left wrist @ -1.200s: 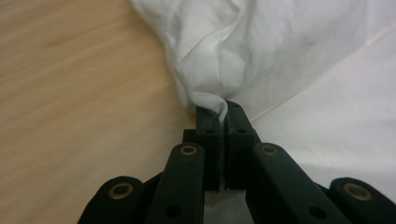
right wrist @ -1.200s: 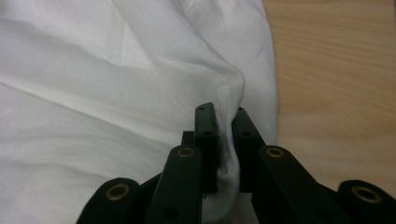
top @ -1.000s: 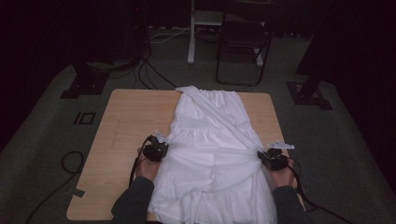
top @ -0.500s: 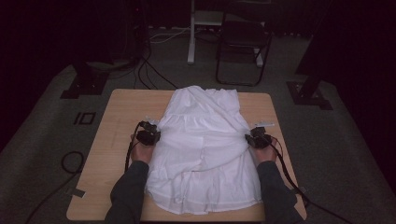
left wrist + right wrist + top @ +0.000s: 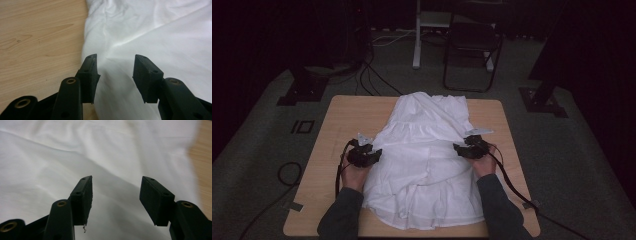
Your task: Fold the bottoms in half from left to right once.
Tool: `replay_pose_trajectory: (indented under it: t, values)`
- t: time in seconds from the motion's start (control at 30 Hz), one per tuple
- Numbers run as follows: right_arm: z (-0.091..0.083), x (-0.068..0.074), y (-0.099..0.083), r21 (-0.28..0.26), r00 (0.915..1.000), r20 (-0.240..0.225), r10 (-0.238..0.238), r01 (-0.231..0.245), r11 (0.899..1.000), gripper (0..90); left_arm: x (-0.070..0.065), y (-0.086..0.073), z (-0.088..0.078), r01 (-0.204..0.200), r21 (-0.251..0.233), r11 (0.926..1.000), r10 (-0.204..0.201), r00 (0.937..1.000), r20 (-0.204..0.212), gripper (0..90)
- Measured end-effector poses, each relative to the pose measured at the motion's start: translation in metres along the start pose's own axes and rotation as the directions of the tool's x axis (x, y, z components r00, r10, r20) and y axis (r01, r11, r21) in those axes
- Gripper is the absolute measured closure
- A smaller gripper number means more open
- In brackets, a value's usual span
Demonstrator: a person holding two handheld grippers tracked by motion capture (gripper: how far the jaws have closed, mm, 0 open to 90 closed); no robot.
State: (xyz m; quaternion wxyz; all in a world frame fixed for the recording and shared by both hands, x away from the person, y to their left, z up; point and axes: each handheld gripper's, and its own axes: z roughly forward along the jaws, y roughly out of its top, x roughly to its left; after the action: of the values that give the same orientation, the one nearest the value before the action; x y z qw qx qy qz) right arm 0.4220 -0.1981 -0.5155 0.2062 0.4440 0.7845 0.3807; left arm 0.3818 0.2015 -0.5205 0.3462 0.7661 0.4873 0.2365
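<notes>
Left gripper at garment's left edge, right gripper at right edge; both jaws just opened, nothing between, cloth released. Garment flat on table, no longer hanging over near edge as one second ago.

High view above the near table edge, facing forward and down, far; both gripper views close, low along their jaws; all share the cloth
</notes>
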Motion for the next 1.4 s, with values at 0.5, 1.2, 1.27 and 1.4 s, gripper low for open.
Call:
replay_pose_trajectory:
  t: [0.5, 1.2, 1.27, 1.4]
  values:
    - [0.069, 0.066, 0.011, 0.125, 0.9883, -0.142, -0.056, 0.074, 0.989, 64.1, -0.024, -0.015, -0.013, -0.065, -0.001, 0.9979, 0.065, 0.9967, 0.05, 52.2]
    - [-0.133, 0.0, -0.116, -0.061, 0.9955, -0.094, 0.003, -0.009, 0.998, 87.5, -0.05, -0.067, -0.071, -0.173, -0.005, 0.985, 0.172, 0.9752, 0.139, 48.7]
    - [-0.146, -0.005, -0.132, -0.067, 0.9961, -0.079, 0.039, -0.044, 0.997, 87.5, -0.053, -0.072, -0.07, -0.183, 0.014, 0.983, 0.179, 0.974, 0.139, 48.6]
    - [-0.167, -0.011, -0.156, -0.091, 0.9931, -0.054, 0.104, -0.108, 0.99, 87.5, -0.056, -0.078, -0.068, -0.173, 0.044, 0.9839, 0.163, 0.9718, 0.17, 48.1]
